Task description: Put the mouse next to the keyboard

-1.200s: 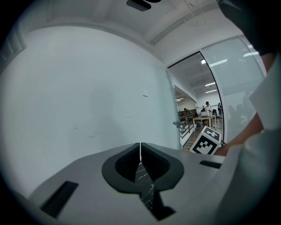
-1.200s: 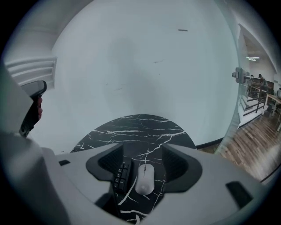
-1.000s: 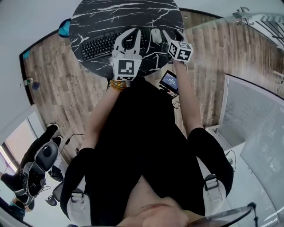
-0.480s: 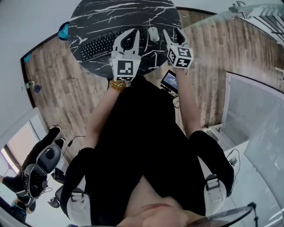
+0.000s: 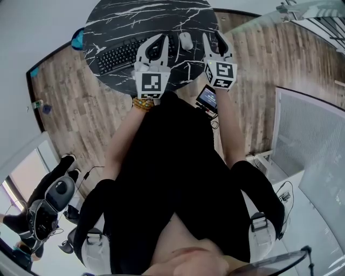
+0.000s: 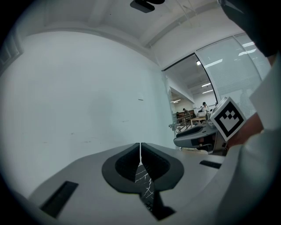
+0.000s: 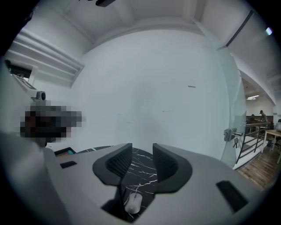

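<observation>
The right gripper [image 5: 213, 36] has risen off the round black marble worktop [image 5: 151, 16] and drawn back toward the person. It now hangs clear of the small white computer mouse [image 5: 185, 40], which a second ago lay just beside its left jaw. Its black-and-white marker cube [image 5: 221, 74] has rolled, so that one face now turns squarely upward. Its jaws have just been closing from wide apart to about half that gap, with nothing between them; the mouse [image 7: 133, 203] lies free on the worktop below.
</observation>
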Action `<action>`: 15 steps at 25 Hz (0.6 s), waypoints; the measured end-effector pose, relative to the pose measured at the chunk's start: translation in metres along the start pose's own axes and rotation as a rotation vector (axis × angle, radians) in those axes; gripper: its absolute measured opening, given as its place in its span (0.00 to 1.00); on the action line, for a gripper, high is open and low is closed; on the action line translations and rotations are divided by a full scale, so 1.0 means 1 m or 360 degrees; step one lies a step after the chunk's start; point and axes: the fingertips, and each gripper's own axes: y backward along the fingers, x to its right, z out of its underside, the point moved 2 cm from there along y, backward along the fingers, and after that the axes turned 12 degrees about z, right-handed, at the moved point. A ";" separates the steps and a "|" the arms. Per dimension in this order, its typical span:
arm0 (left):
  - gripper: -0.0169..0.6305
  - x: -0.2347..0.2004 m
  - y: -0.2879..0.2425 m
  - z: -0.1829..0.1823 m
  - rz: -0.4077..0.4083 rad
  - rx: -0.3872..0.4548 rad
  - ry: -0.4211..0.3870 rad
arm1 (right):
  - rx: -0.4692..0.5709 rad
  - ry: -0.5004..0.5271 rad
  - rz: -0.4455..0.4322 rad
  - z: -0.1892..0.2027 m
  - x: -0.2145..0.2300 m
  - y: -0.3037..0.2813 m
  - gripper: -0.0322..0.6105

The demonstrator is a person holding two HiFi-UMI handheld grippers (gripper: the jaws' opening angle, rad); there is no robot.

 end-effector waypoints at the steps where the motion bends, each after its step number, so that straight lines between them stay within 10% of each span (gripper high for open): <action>1: 0.06 0.000 0.000 0.000 -0.0001 0.0002 -0.0001 | 0.0012 -0.0001 0.0000 -0.003 0.000 0.001 0.29; 15: 0.06 -0.006 0.007 -0.009 -0.0042 0.0048 -0.0008 | 0.0208 -0.0009 -0.0015 -0.041 -0.013 0.026 0.19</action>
